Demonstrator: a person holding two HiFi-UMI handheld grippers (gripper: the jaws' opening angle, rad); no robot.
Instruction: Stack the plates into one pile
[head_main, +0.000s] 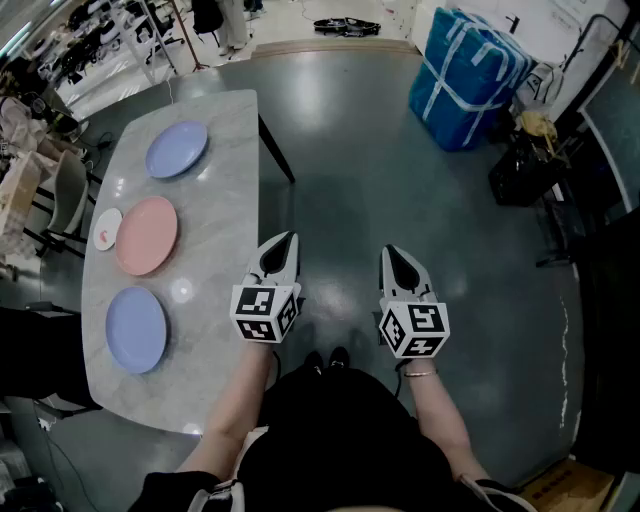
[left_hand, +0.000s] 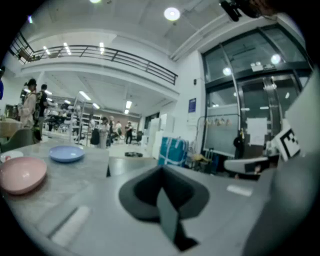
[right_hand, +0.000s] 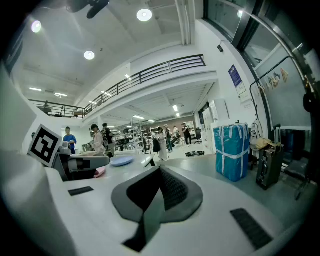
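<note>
Three plates lie in a row on the grey marble table (head_main: 215, 180): a blue plate (head_main: 177, 149) at the far end, a pink plate (head_main: 147, 235) in the middle and a second blue plate (head_main: 136, 329) nearest me. The left gripper view shows the pink plate (left_hand: 21, 174) and the far blue plate (left_hand: 66, 153). My left gripper (head_main: 281, 243) is shut and empty, held over the floor just right of the table's edge. My right gripper (head_main: 396, 253) is also shut and empty, further right above the floor. Both point away from me.
A small white dish (head_main: 107, 228) with a red mark lies left of the pink plate. A large blue bag (head_main: 468, 73) stands on the floor at the far right, dark cases (head_main: 525, 170) beside it. Chairs (head_main: 62, 200) and people stand beyond the table's left side.
</note>
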